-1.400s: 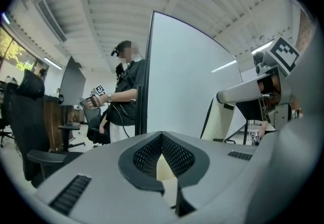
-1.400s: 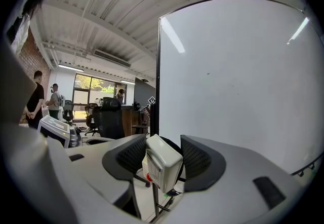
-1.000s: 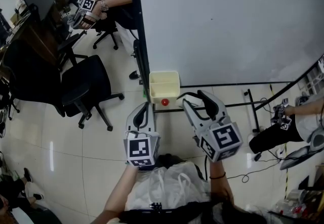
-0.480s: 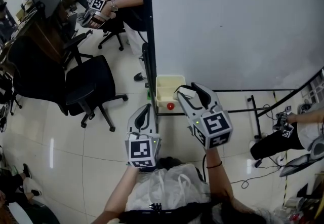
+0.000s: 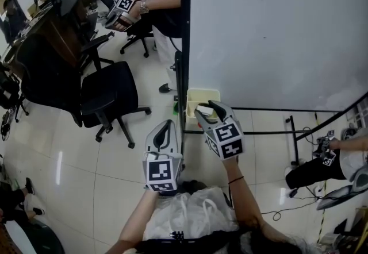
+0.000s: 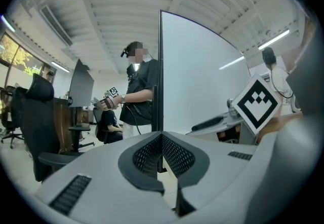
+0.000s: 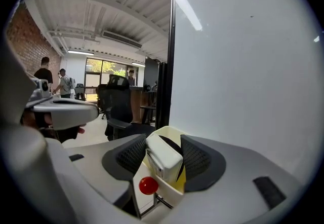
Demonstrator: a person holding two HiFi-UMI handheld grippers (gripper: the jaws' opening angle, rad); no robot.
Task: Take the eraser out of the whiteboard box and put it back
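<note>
A pale yellow whiteboard box [image 5: 196,96] hangs on the whiteboard's frame at its lower left corner. My right gripper [image 5: 206,109] reaches over it. In the right gripper view the white eraser [image 7: 162,156] with black felt stands between the two pads, its lower part inside the box [image 7: 174,187], and my right gripper [image 7: 163,154] is shut on it. A red round knob [image 7: 148,185] sits on the box's front. My left gripper [image 5: 165,127] hangs lower left of the box, away from it; its pads meet with nothing between them [image 6: 162,154].
The big whiteboard [image 5: 276,29] fills the upper right, on a black stand with floor rails. A black office chair [image 5: 106,95] stands to the left. A person holding grippers [image 5: 123,6] stands behind the board's left edge. Another person [image 5: 345,152] is at the far right.
My right gripper has moved forward and left to the yellow box, and it now hides the red knob in the head view. The left gripper has hardly moved.
</note>
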